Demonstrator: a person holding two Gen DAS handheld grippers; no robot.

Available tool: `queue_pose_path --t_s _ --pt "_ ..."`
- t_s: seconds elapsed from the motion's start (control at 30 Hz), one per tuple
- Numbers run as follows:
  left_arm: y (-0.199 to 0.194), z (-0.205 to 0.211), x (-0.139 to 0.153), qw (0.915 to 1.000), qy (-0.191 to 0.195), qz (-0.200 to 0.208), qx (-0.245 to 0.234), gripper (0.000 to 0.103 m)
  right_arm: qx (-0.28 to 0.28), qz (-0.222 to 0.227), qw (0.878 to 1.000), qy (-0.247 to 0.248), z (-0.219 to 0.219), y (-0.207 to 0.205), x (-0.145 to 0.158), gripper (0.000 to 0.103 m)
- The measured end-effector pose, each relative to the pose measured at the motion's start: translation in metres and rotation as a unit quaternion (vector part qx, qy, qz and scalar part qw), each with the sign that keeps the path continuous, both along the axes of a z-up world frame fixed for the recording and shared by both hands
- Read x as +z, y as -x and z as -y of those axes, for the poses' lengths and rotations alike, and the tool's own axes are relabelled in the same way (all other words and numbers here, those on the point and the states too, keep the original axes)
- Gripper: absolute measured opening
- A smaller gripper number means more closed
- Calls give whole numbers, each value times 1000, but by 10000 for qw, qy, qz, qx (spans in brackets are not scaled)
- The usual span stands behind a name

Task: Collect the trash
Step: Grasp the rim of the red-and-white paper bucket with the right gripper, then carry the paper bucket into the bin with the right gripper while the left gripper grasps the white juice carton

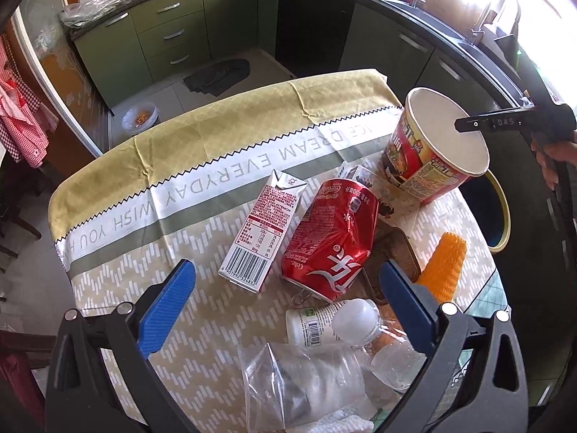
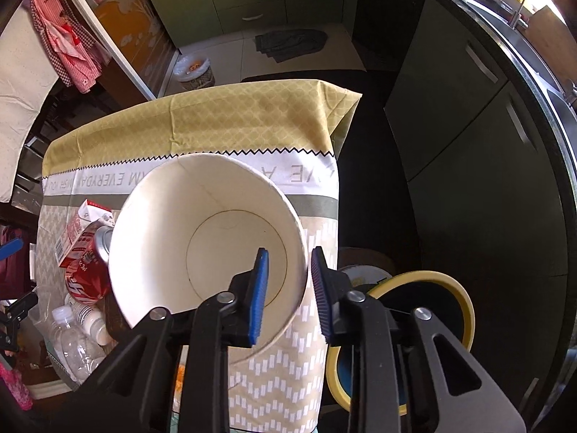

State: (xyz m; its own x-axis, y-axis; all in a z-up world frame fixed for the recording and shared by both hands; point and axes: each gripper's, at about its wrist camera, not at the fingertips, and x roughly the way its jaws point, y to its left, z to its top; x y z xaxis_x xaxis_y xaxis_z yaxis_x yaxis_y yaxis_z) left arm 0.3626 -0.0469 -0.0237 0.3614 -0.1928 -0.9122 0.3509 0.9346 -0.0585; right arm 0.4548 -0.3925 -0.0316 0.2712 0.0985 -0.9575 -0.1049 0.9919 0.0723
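Paper noodle cup (image 2: 202, 238), white inside, is tilted above the desk's (image 1: 119, 166) right edge, its rim pinched between the jaws of the right gripper (image 2: 288, 288). The left gripper (image 1: 285, 288) hovers with jaws spread wide over a crushed red can (image 1: 331, 238), a milk carton (image 1: 263, 231) and a clear bottle (image 1: 382, 342). A yellow-rimmed bin (image 2: 450, 288) stands beside the desk.

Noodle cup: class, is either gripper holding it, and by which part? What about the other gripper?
The right gripper pinches the noodle cup by its rim wall, one finger inside, one outside. The left gripper is open above the crushed cola can, holding nothing.
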Motion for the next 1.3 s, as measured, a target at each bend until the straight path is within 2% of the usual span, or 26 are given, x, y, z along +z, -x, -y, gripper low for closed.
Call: queue_pose_path --t_s 0.2,0.23,0.27,0.5,0.63,0.67,0.73,0.83,1.0,1.07,1.13,1.3 --pt "-12 2 -9 9998 -40 -125 -155 97 50 -281 9996 37 -1 -12 -20 20" --pt "-14 2 -10 9997 -29 -161 -169 97 62 -289 9995 74 -2 -12 -22 11" --pt "-17 1 -12 9996 12 -214 -183 97 53 -293 9995 125 -2 -12 -24 8" --pt "-36 0 -28 9982 75 -526 -278 97 168 -299 9993 114 -1 -13 -26 7" --pt "-49 2 -33 9977 43 -563 -362 95 190 -287 9993 151 -3 -14 -27 8" --pt "-52 2 -34 9978 -22 -558 -366 92 196 -289 9993 167 -3 -14 -27 8" --pt "-59 1 -38 9975 -171 -580 -364 74 197 -308 9992 175 -4 -13 -29 8" --pt "-68 -2 -48 9963 -322 -714 -357 57 197 -364 9990 159 -4 -14 -32 8" --pt "-71 2 -55 9953 -420 -700 -530 56 228 -467 9985 144 -6 -15 -42 7" --pt "-71 5 -58 9942 -467 -734 -634 52 233 -461 9985 164 -7 -17 -44 6" --pt "-71 7 -64 9928 -500 -846 -691 41 253 -425 9986 201 -8 -17 -44 6" --pt "-69 15 -68 9913 -639 -774 -853 38 260 -382 9986 237 -9 -17 -41 5"
